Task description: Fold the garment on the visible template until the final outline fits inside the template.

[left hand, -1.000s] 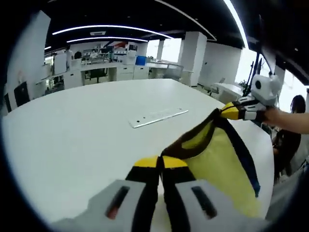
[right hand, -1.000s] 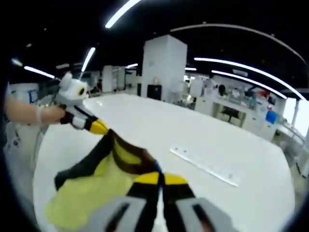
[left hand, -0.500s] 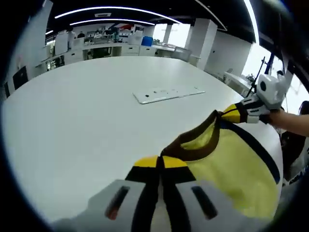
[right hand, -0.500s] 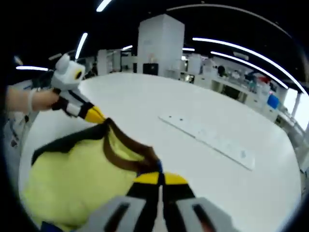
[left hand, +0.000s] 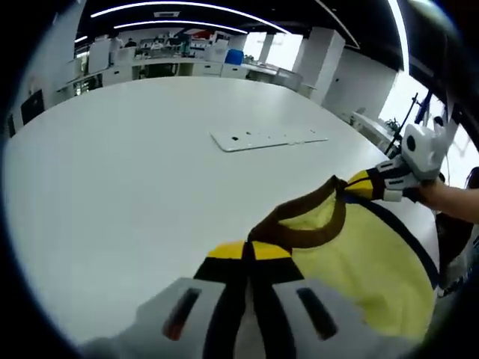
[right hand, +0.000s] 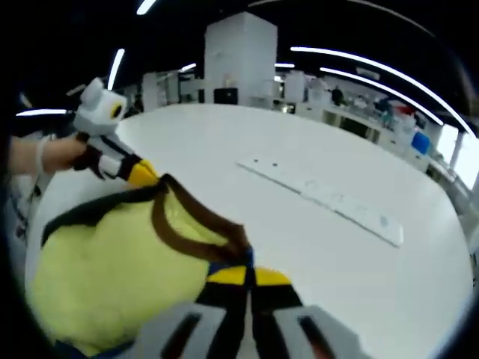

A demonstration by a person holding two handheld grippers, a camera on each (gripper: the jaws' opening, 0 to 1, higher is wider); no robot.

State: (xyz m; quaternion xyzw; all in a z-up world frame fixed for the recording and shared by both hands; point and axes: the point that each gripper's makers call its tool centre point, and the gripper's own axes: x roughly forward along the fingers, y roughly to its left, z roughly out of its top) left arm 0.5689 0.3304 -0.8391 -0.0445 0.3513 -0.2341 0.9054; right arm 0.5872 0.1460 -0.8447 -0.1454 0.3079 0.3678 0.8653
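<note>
A yellow garment [left hand: 352,262] with a brown collar and dark blue edging is stretched between both grippers above a white table [left hand: 112,172]. My left gripper [left hand: 248,251] is shut on the collar at one shoulder. In the left gripper view the right gripper [left hand: 358,184] comes in from the right, held by a hand, and pinches the other shoulder. My right gripper [right hand: 247,275] is shut on the garment [right hand: 112,269] at the collar's end. The left gripper [right hand: 142,173] enters the right gripper view from the left, gripping the far shoulder. The garment's lower part hangs out of sight.
A flat white strip with small holes [left hand: 268,138] lies on the table beyond the garment, also seen as the strip [right hand: 322,198] in the right gripper view. Desks, shelves and a white pillar [right hand: 239,63] stand beyond the table's far edge.
Both grippers have lowered the garment toward the table and it has spread wider, showing more yellow cloth. The collar hangs slacker between them. Both stay shut on it.
</note>
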